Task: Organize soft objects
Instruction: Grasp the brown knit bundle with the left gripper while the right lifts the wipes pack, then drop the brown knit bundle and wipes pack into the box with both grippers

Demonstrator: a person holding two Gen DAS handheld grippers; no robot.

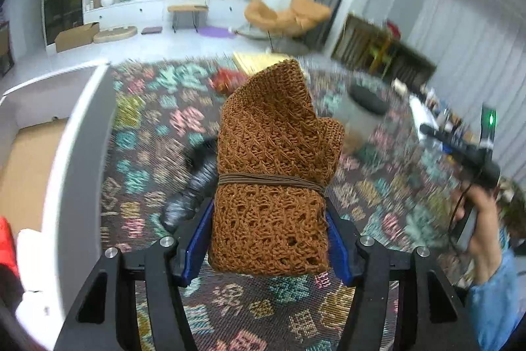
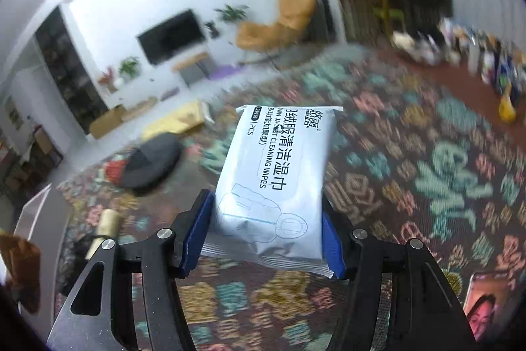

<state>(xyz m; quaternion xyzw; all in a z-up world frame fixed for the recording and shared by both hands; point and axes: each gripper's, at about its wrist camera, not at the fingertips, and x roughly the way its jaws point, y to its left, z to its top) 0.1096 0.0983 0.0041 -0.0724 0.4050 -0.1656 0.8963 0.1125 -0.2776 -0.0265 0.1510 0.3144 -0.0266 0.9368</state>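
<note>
My left gripper [image 1: 268, 239] is shut on a folded brown knitted cloth [image 1: 276, 166] bound with a brown elastic band, held above the patterned rug [image 1: 148, 127]. My right gripper [image 2: 263, 239] is shut on a pale blue pack of cleaning wipes [image 2: 276, 180], also held above the rug [image 2: 427, 170]. The right gripper also shows in the left wrist view [image 1: 460, 150], held in a hand at the right. A white storage box [image 1: 82, 127] with red and white soft items inside stands at the left.
A dark round cushion [image 2: 151, 163], a red item [image 2: 115, 168] and a pale roll [image 2: 107, 224] lie on the rug. A grey stool [image 1: 361, 111] and black object [image 1: 194, 183] sit beyond the cloth. A phone [image 2: 483, 301] lies at bottom right.
</note>
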